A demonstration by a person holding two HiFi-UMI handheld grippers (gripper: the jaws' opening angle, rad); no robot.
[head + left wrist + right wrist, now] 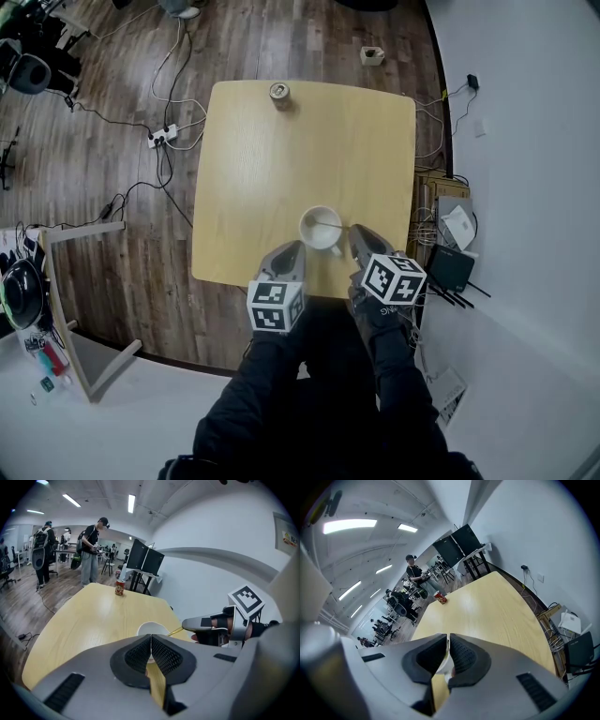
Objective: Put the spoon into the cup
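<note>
The right gripper [356, 231], jaws apparently pinching the spoon [176, 631] by its handle, held its bowl inside the cup [319, 229]; the left gripper [296, 247] waited beside, jaws pressed together.

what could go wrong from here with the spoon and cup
1. The right gripper grips the spoon by its thin handle, slanted over the rim of the cup. Let go like this, it could tip back out onto the table.
2. The left gripper has its jaws seemingly clamped on the cup's near rim, so any pull could tilt it.
3. The cup stands near the table's near edge, so a knock might send it off.
</note>
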